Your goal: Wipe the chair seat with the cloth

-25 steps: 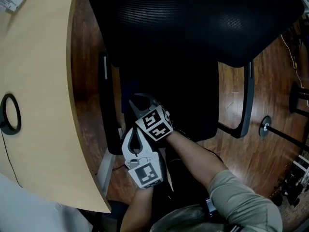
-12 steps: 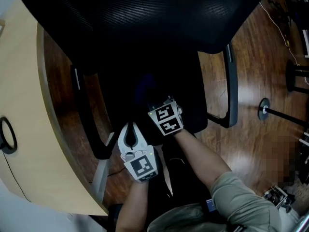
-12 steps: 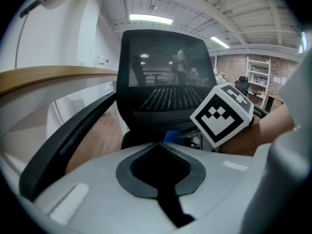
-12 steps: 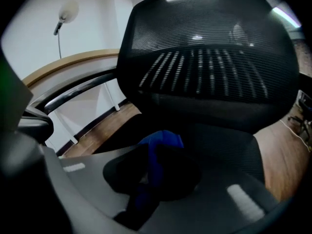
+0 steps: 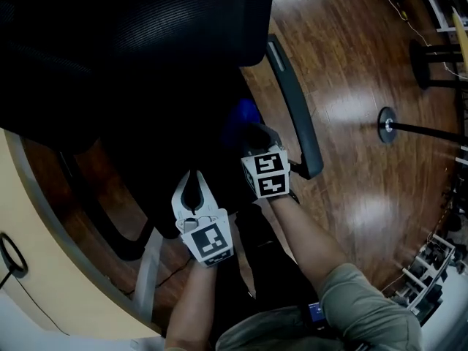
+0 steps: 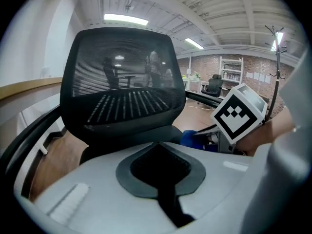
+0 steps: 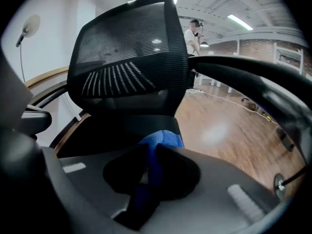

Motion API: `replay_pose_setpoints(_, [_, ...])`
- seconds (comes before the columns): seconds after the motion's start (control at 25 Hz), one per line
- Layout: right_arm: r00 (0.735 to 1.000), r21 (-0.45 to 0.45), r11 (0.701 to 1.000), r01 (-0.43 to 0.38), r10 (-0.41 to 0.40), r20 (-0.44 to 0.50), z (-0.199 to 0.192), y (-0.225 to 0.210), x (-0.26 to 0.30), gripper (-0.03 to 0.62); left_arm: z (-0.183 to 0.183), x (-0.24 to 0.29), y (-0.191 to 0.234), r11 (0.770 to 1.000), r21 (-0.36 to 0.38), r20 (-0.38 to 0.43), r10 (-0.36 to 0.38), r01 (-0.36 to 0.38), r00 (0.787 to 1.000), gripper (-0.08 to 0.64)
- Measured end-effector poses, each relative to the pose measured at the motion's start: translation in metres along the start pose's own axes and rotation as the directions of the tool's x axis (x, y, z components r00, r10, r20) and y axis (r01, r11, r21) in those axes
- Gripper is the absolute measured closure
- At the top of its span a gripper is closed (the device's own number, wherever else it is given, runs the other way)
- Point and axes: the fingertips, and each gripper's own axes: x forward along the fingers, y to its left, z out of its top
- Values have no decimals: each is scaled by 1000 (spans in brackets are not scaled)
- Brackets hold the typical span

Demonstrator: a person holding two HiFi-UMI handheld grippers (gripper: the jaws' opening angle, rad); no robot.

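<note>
The black mesh-backed chair (image 5: 131,28) fills the upper left of the head view, its dark seat (image 5: 175,137) below the backrest. My right gripper (image 5: 251,134) is shut on a blue cloth (image 5: 241,114), which lies on the seat's right side close to the armrest (image 5: 292,108). From the right gripper view, the cloth (image 7: 165,138) bunches out past the right gripper (image 7: 151,152). Just left of it and nearer me, my left gripper (image 5: 191,172) hangs over the seat's front edge, shut and empty. The left gripper (image 6: 157,145) looks at the backrest (image 6: 122,72) and the cloth (image 6: 189,138).
A light wooden desk (image 5: 44,284) curves along the lower left, with a black ring (image 5: 9,254) on it. Glossy wooden floor (image 5: 351,145) lies to the right, with a round stand base (image 5: 385,123) and more stands at the far right. A person (image 7: 191,33) stands far behind the chair.
The right gripper has carried the cloth across the seat from its left-middle to the right side by the armrest. The left gripper shifted along with it, and the chair now sits turned in the head view.
</note>
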Motion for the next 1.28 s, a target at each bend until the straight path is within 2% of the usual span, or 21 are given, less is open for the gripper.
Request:
replay_pose_setpoints(0.12, [998, 79, 995, 59, -58, -11, -13, -21, -5, 541, -1, 12, -11, 999, 31, -24, -43, 43, 999, 555])
replay_pose_setpoints(0.28, [996, 142, 986, 85, -80, -46, -41, -32, -2, 541, -15, 30, -17, 996, 67, -38, -50, 53, 998, 555])
replay_pose_setpoints(0.48, [995, 145, 986, 79, -69, -71, -59, -33, 4, 541, -23, 41, -14, 996, 85, -40, -34, 38, 999, 555])
replay_pose_setpoints(0.64, [996, 112, 991, 79, -73, -56, -41, -25, -6, 541, -17, 25, 2, 997, 79, -33, -14, 16, 999, 555])
replay_pose_setpoints(0.76, [1000, 57, 998, 12, -11, -15, -15, 6, -9, 541, -22, 6, 31, 998, 13, -36, 55, -54, 998, 555])
replay_pose_setpoints(0.88, [993, -14, 994, -113, 113, 31, 11, 66, -13, 541, -23, -22, 65, 991, -54, -19, 122, -123, 992, 555])
replay_pose_setpoints(0.96, [974, -91, 972, -216, 221, 49, 23, 116, -15, 541, -21, -42, 85, 983, -86, -12, 163, -164, 986, 555])
replay_pose_setpoints(1.08, [930, -206, 912, -354, 366, 22, 22, 193, -13, 541, -21, -72, 110, 967, -141, 1, 215, -212, 977, 555])
replay_pose_setpoints(1.16, [893, -266, 859, -438, 450, -19, 13, 243, -16, 541, -28, -93, 122, 954, -187, 0, 240, -235, 971, 555])
replay_pose_setpoints(1.28, [827, -347, 763, -545, 557, -73, -1, 308, -24, 541, -41, -120, 134, 936, -234, -4, 268, -261, 963, 555])
